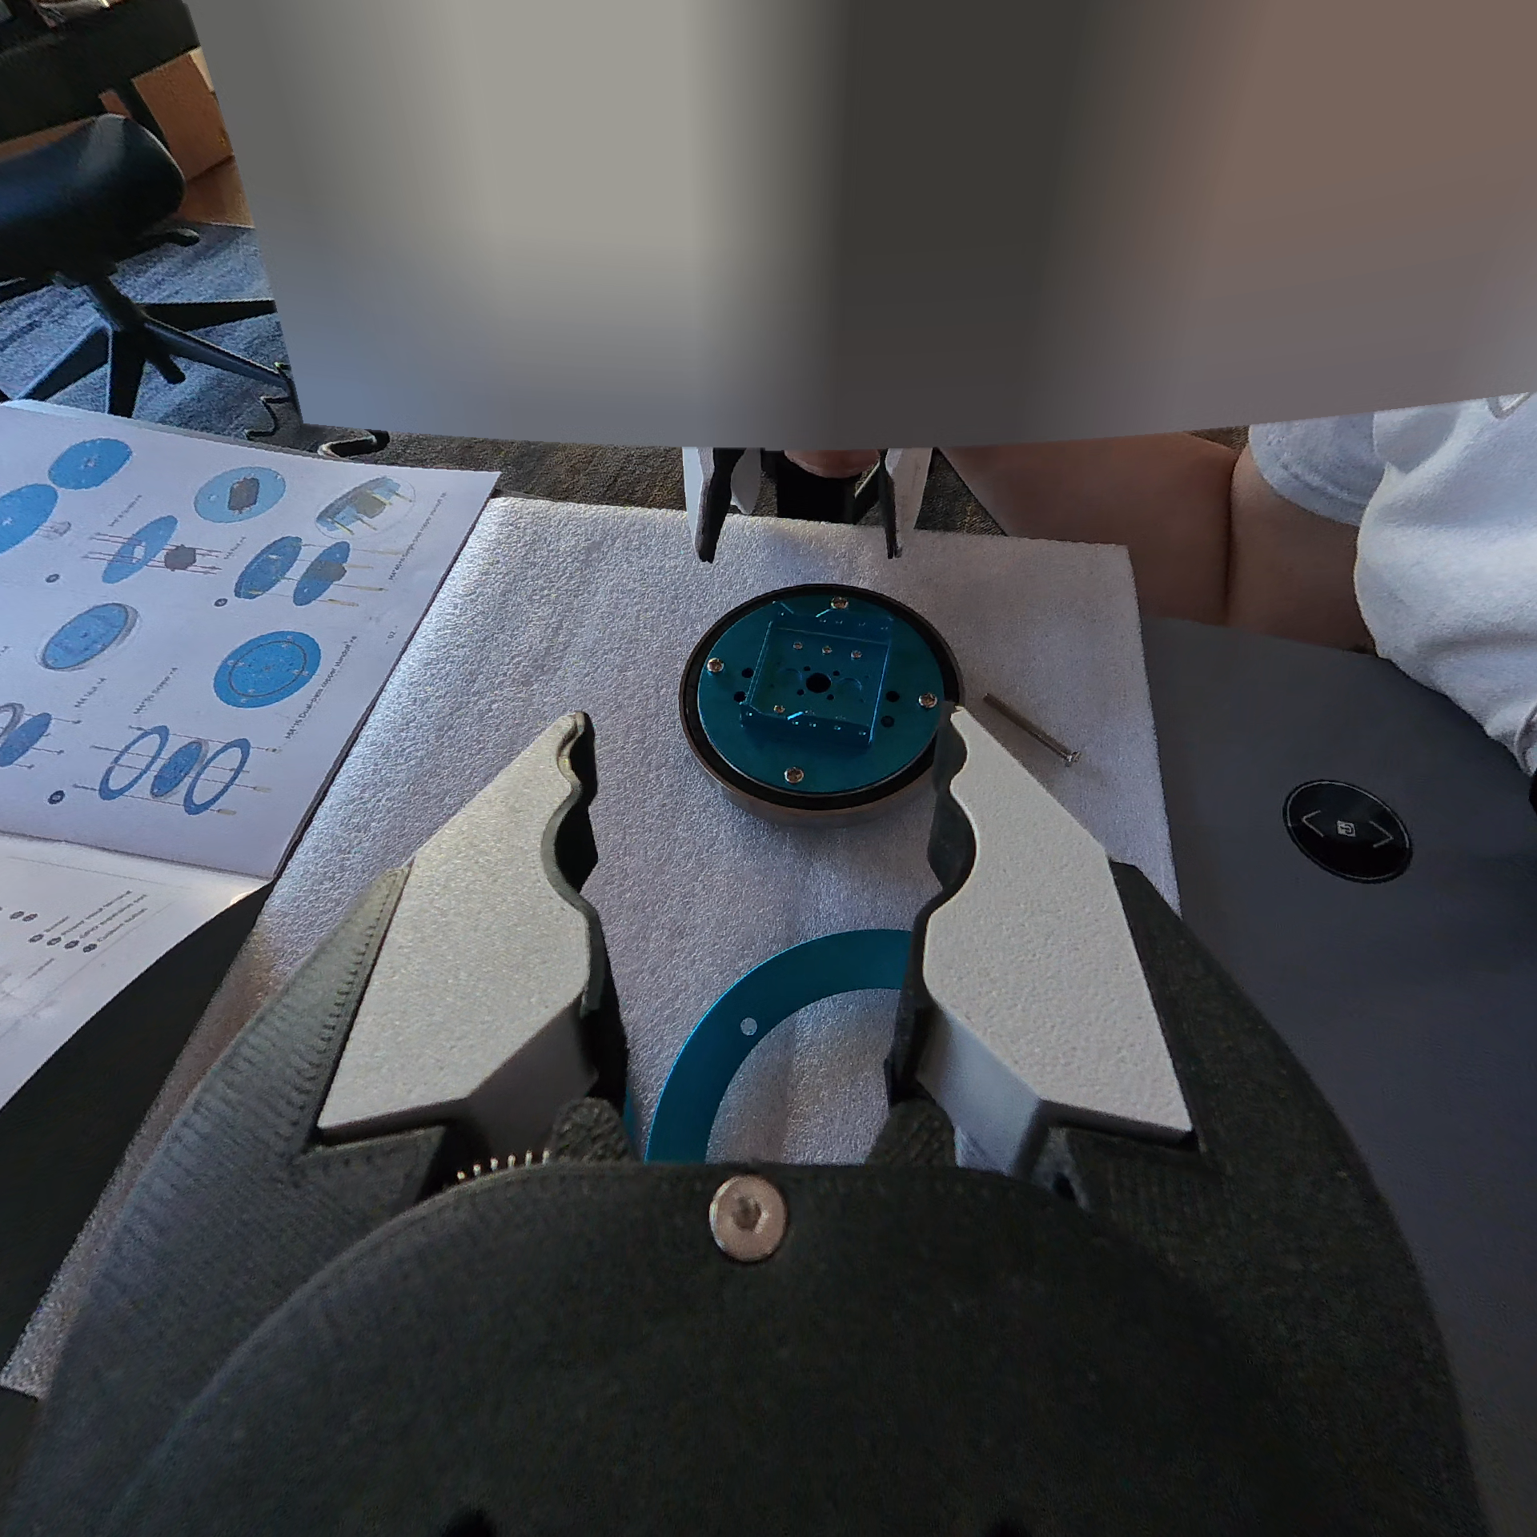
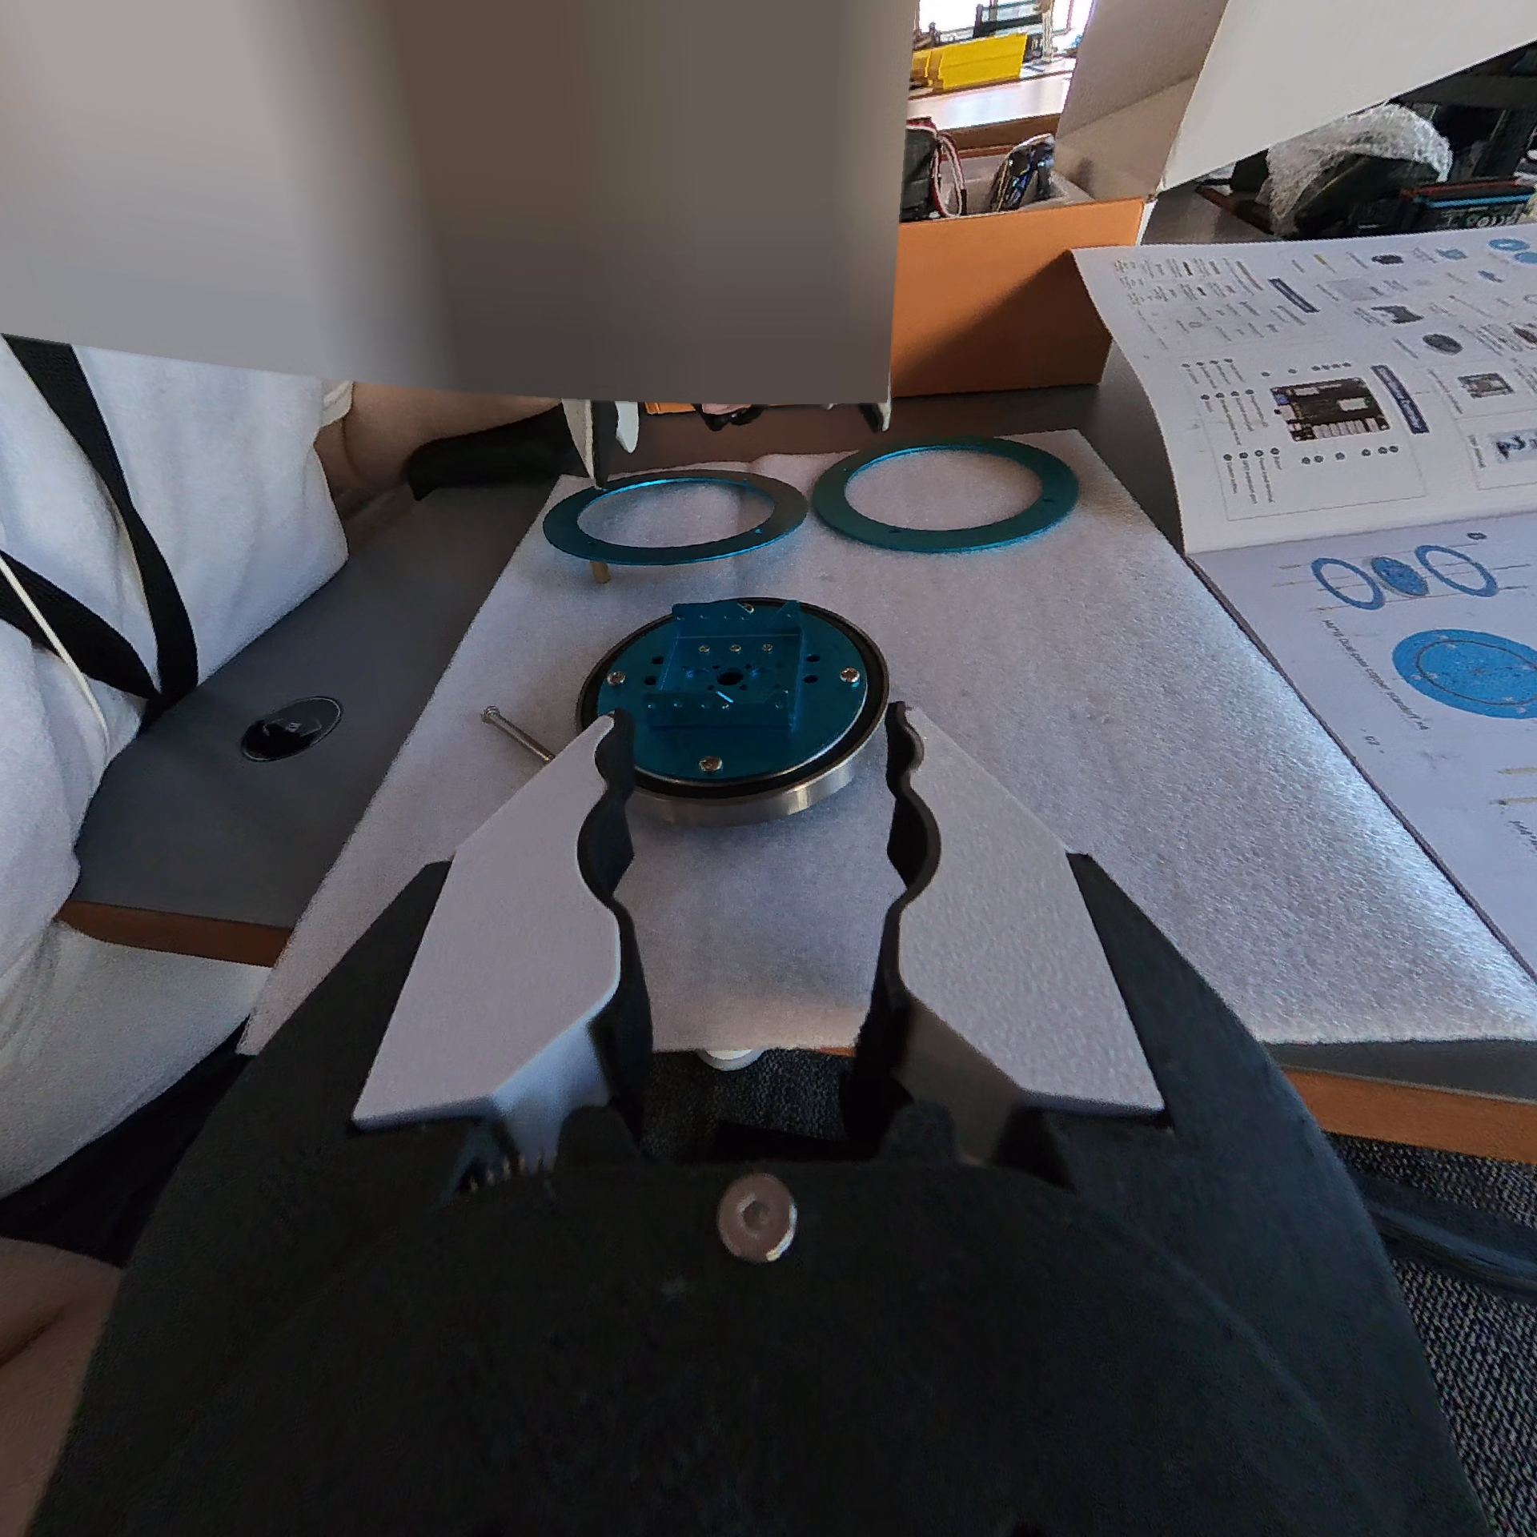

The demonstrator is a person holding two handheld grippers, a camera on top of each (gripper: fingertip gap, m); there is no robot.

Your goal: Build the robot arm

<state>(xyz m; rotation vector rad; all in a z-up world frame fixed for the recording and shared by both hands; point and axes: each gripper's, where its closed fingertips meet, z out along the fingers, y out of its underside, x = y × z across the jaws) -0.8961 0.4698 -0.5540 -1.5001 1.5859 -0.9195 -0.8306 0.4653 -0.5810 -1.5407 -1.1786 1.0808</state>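
Observation:
A blue metal disc with a raised square bracket [image 1: 819, 707] sits in a steel ring on a white foam mat [image 1: 582, 599]. My left gripper [image 1: 767, 722] is open and empty. Its right fingertip is close to the disc's rim, and a flat blue ring [image 1: 724, 1023] lies below its fingers. My right gripper [image 2: 757, 717] is open and empty, its tips either side of the near edge of the disc [image 2: 732, 707]. I cannot tell if they touch it. A long screw [image 2: 516, 732] lies beside the disc. It also shows in the left wrist view [image 1: 1031, 732].
Two blue rings [image 2: 565, 528] [image 2: 832, 499] lie at the mat's far end, one on a brass post [image 2: 600, 572]. An open instruction booklet [image 2: 1372, 499] lies beside the mat. An orange cardboard box [image 2: 998, 291] stands behind. A round black button [image 1: 1347, 830] sits in the grey desk. The tips of one gripper are about 9 centimeters away from the tips of the other.

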